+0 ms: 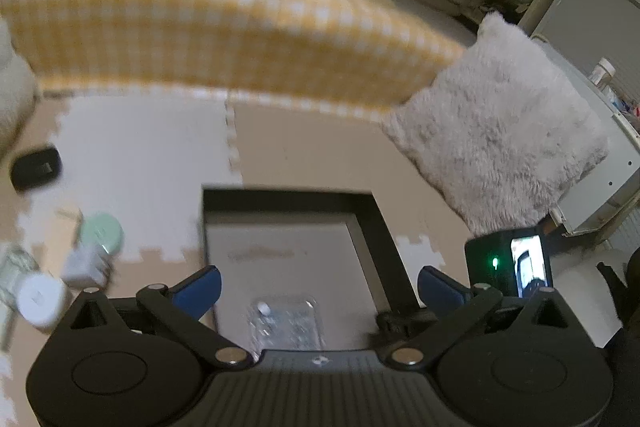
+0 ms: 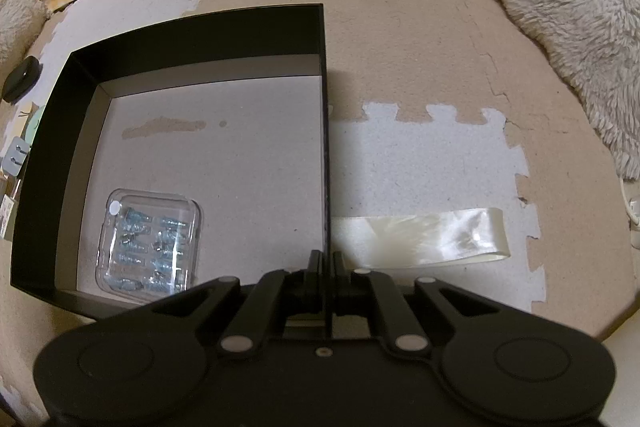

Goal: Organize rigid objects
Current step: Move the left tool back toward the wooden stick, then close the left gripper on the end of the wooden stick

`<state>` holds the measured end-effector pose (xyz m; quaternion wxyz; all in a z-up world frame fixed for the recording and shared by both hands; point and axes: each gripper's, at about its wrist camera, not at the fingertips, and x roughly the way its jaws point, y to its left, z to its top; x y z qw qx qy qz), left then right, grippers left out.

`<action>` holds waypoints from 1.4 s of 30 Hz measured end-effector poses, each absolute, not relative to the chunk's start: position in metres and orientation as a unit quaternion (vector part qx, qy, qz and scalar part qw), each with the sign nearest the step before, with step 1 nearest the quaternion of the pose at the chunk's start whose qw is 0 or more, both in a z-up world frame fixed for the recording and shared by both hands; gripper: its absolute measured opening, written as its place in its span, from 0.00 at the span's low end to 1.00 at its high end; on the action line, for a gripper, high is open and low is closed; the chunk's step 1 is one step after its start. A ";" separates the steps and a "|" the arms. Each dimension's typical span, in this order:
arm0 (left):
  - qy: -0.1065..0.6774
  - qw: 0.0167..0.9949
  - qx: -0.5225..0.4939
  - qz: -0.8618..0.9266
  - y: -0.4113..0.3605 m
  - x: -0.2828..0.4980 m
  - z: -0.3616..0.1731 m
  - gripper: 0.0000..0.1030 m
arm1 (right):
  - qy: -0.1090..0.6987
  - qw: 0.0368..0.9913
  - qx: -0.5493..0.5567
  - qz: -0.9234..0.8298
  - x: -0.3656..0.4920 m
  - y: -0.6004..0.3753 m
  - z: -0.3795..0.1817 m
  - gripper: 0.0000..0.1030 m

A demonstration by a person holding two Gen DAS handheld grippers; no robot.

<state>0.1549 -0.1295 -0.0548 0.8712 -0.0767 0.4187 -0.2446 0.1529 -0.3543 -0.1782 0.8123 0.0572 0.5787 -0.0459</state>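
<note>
A black open box (image 2: pixel 200 31) with a grey floor sits on the foam mat; it also shows in the left wrist view (image 1: pixel 372 227). A clear plastic case (image 2: pixel 150 239) of small parts lies in its near left corner, also seen in the left wrist view (image 1: pixel 286 323). My right gripper (image 2: pixel 326 263) is shut on the box's right wall. My left gripper (image 1: pixel 318 283) is open and empty above the box. A mint green round object (image 1: pixel 100 233), a white block (image 1: pixel 82 267) and a white cylinder (image 1: pixel 42 301) lie left of the box.
A black oval object (image 1: pixel 36 167) lies far left. A yellow checked cushion (image 1: pixel 200 27) and a fluffy white pillow (image 1: pixel 500 131) border the mat. A cream ribbon (image 2: pixel 420 237) lies right of the box. White furniture (image 1: pixel 592 147) stands at right.
</note>
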 end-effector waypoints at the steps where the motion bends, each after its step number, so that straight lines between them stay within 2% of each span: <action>1: 0.412 0.875 -0.073 -0.243 -0.127 0.155 -0.051 1.00 | 0.579 0.812 0.056 -0.046 0.153 -0.354 -0.178 0.06; 15: 0.370 0.912 -0.037 -0.171 -0.066 0.180 -0.033 1.00 | 0.578 0.813 0.058 -0.046 0.152 -0.354 -0.178 0.06; 25: 0.382 0.915 -0.034 -0.125 -0.011 0.217 -0.048 0.99 | 0.578 0.813 0.056 -0.046 0.152 -0.354 -0.178 0.06; 27: 0.387 0.914 -0.036 -0.117 -0.001 0.226 -0.053 0.97 | 0.577 0.813 0.057 -0.046 0.152 -0.354 -0.178 0.06; 38: 0.457 0.886 -0.022 -0.080 0.018 0.268 -0.116 0.56 | 0.578 0.813 0.054 -0.046 0.152 -0.353 -0.178 0.06; 42: 0.477 0.876 -0.010 -0.069 0.017 0.278 -0.143 0.55 | 0.578 0.813 0.055 -0.046 0.152 -0.353 -0.178 0.06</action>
